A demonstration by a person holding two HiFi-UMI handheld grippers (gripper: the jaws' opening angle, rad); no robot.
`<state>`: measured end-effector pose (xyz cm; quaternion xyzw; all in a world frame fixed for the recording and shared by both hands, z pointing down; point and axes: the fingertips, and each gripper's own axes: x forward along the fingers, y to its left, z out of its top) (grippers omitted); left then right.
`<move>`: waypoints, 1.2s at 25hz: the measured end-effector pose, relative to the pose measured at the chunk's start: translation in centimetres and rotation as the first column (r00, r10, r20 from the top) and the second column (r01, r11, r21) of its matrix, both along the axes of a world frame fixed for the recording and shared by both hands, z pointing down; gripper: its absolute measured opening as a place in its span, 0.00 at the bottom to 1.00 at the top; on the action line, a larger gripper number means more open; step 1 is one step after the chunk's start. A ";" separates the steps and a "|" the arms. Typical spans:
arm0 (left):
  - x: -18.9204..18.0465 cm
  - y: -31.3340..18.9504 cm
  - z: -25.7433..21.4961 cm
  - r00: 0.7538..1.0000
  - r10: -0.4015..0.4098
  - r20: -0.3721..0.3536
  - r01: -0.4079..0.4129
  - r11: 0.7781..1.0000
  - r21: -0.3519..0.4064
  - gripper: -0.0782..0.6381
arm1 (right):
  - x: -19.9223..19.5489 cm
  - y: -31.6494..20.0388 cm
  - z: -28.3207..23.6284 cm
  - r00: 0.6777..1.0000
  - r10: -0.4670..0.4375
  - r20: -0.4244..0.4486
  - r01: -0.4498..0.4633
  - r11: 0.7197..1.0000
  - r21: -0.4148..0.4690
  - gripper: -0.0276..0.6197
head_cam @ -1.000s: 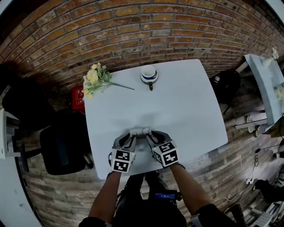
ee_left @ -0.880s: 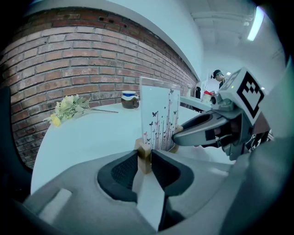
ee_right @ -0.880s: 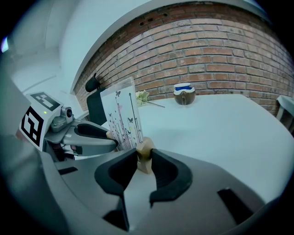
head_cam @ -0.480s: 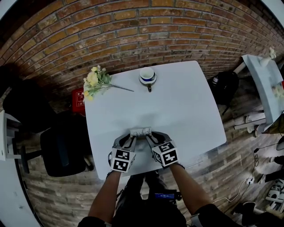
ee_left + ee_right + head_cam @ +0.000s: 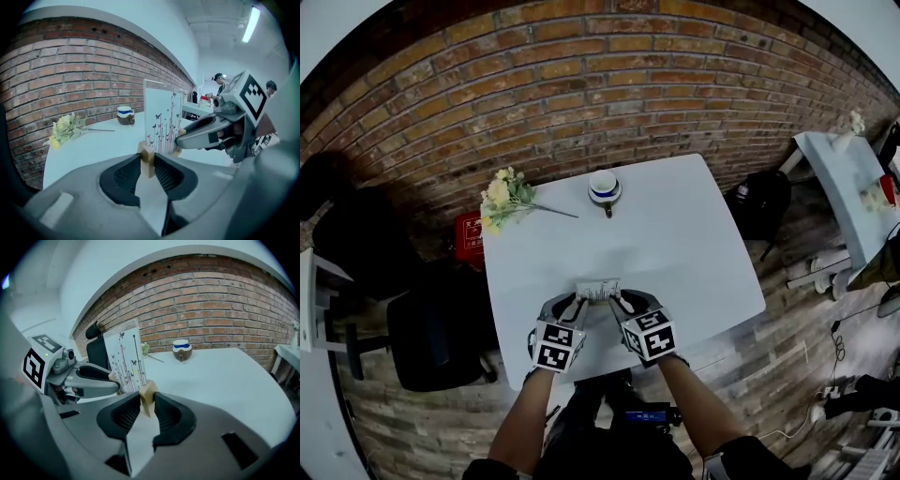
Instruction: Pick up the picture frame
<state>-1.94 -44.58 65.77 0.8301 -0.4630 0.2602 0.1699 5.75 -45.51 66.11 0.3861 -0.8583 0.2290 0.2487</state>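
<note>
The picture frame [image 5: 598,289] is a clear upright panel printed with butterflies and stems [image 5: 161,122], with a small wooden foot at each lower corner. My left gripper [image 5: 574,305] is shut on the left wooden foot [image 5: 147,159]. My right gripper [image 5: 619,302] is shut on the right wooden foot [image 5: 148,394]. The frame hangs upright between them, just above the near part of the white table [image 5: 675,244]. The left gripper view shows the right gripper [image 5: 206,133] at the frame's far corner. The left gripper [image 5: 89,380] is also in the right gripper view.
At the table's far side lie a bunch of yellow flowers [image 5: 502,197] and a blue-and-white cup on a saucer [image 5: 604,187]. A black chair [image 5: 431,328] and a red box [image 5: 469,234] stand at the left. At the right are a black bag [image 5: 759,202] and another table [image 5: 853,178].
Both grippers have risen a little together, carrying the frame up from the table. Neither grip has changed.
</note>
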 end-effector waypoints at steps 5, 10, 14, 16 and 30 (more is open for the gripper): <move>0.6 0.1 -3.1 1.000 0.013 -0.022 -0.012 0.999 0.040 0.25 | 0.6 0.1 -3.2 1.000 0.014 0.004 -0.014 0.999 0.049 0.20; 0.9 0.4 -6.1 1.000 0.023 -0.020 -0.021 0.996 0.084 0.25 | 0.9 0.5 -6.3 1.000 0.022 0.011 -0.022 0.996 0.086 0.20; 0.8 1.0 -8.0 0.999 0.040 -0.014 -0.038 0.993 0.112 0.25 | 0.9 1.1 -8.1 1.000 0.020 0.024 -0.022 0.994 0.108 0.20; 0.7 1.4 -8.7 0.999 0.052 -0.006 -0.051 0.991 0.122 0.25 | 0.8 1.6 -8.7 0.999 0.018 0.030 -0.021 0.993 0.113 0.20; 0.9 1.9 -9.8 1.000 0.031 0.004 -0.031 0.991 0.133 0.25 | 1.0 1.9 -9.9 0.999 0.020 0.040 -0.024 0.992 0.123 0.20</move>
